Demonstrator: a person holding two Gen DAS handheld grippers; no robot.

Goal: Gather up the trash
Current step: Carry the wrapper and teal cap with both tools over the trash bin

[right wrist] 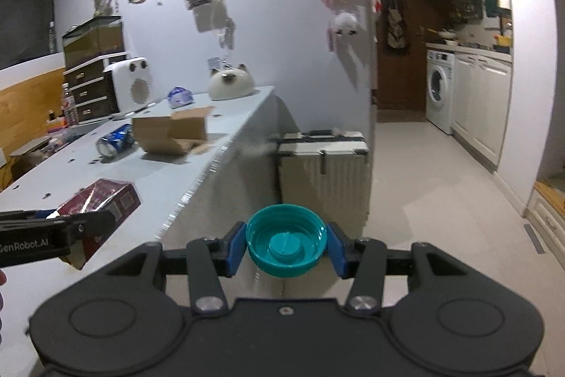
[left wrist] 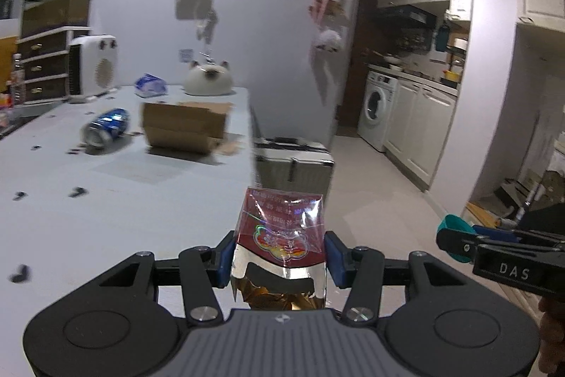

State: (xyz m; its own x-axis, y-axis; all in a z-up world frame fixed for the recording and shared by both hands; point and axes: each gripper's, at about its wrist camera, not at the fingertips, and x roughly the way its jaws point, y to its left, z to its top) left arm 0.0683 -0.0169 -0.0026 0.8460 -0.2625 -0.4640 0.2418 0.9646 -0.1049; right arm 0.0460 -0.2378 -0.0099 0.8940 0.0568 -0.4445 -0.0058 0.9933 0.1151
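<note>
My left gripper (left wrist: 279, 253) is shut on a red cigarette pack (left wrist: 282, 228) with torn foil, held near the table's right edge; the pack also shows in the right wrist view (right wrist: 100, 200). My right gripper (right wrist: 286, 248) is shut on a teal bottle cap (right wrist: 286, 244), held off the table's edge above the floor; the cap also shows in the left wrist view (left wrist: 455, 228). On the white table (left wrist: 106, 218) lie a crushed blue can (left wrist: 106, 128) and an open cardboard box (left wrist: 185, 126), both also in the right wrist view, the can (right wrist: 114, 140) left of the box (right wrist: 173, 129).
A blue-white wrapper (left wrist: 151, 84), a cat-shaped white object (left wrist: 210, 80) and a white heater (left wrist: 92, 66) sit at the table's far end. A silver suitcase (right wrist: 323, 165) stands on the floor beside the table. A kitchen with a washing machine (right wrist: 439, 90) lies beyond.
</note>
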